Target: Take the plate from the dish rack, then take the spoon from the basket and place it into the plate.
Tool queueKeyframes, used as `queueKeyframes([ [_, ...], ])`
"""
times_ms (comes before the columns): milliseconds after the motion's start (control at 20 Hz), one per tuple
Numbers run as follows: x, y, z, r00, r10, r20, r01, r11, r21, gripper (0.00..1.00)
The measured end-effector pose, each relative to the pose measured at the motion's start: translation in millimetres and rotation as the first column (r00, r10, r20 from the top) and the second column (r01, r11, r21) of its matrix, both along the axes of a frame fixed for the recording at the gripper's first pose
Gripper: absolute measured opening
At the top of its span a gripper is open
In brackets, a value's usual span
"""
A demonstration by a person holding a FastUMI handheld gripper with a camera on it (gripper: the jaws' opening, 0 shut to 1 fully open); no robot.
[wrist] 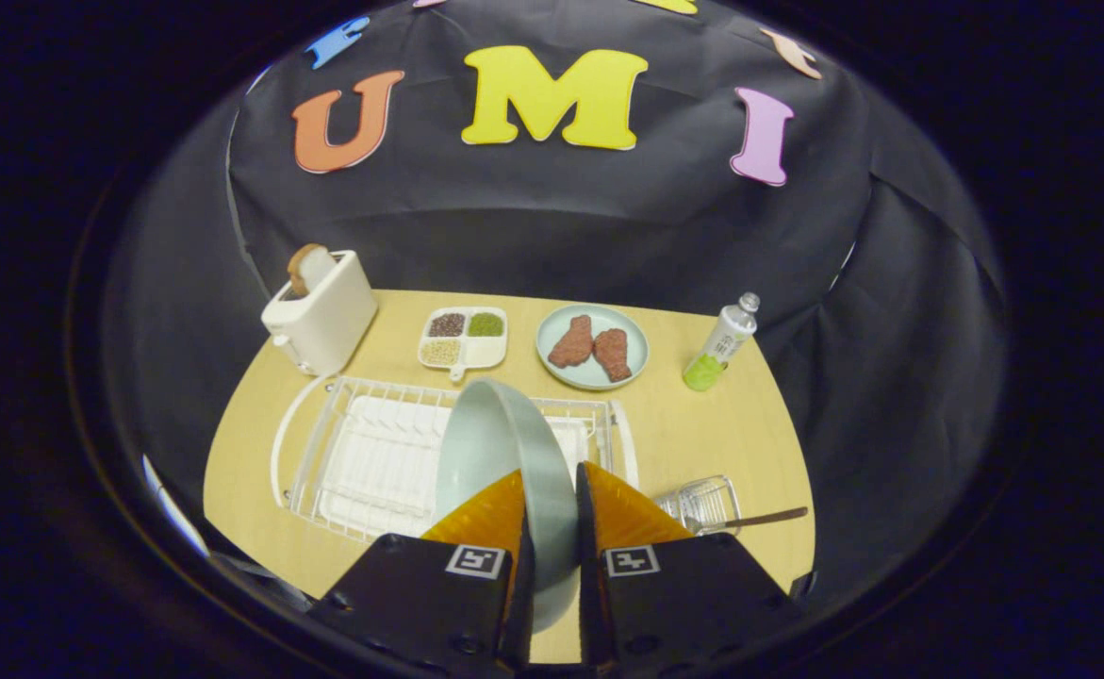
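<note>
Tongs (552, 528) are clamping the pale green plate (504, 453) on edge, both fingers pressing its rim, the plate standing upright over the white wire dish rack (363, 462) on the tabletop (702, 424). Spoon (759, 518) is lying in the small wire basket (702, 502), just beside the rack, handle sticking out.

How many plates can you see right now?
2. One plate stands on edge, clamped between the gripper fingers above the dish rack; another plate with meat lies beyond, beside the bottle.
</note>
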State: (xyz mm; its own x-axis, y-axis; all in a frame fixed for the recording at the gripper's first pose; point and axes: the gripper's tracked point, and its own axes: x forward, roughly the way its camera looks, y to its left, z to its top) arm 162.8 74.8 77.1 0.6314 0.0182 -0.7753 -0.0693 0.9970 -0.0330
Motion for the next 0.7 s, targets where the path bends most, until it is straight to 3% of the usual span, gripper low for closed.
queueKeyframes([
  [400,-97.4,-17.8,-58.5,0.999,-0.009,-0.047,0.015,0.99,0.138,0.25],
  [700,-133.6,-22.9,-129.5,0.986,-0.02,-0.164,0.053,0.979,0.198,0.25],
])
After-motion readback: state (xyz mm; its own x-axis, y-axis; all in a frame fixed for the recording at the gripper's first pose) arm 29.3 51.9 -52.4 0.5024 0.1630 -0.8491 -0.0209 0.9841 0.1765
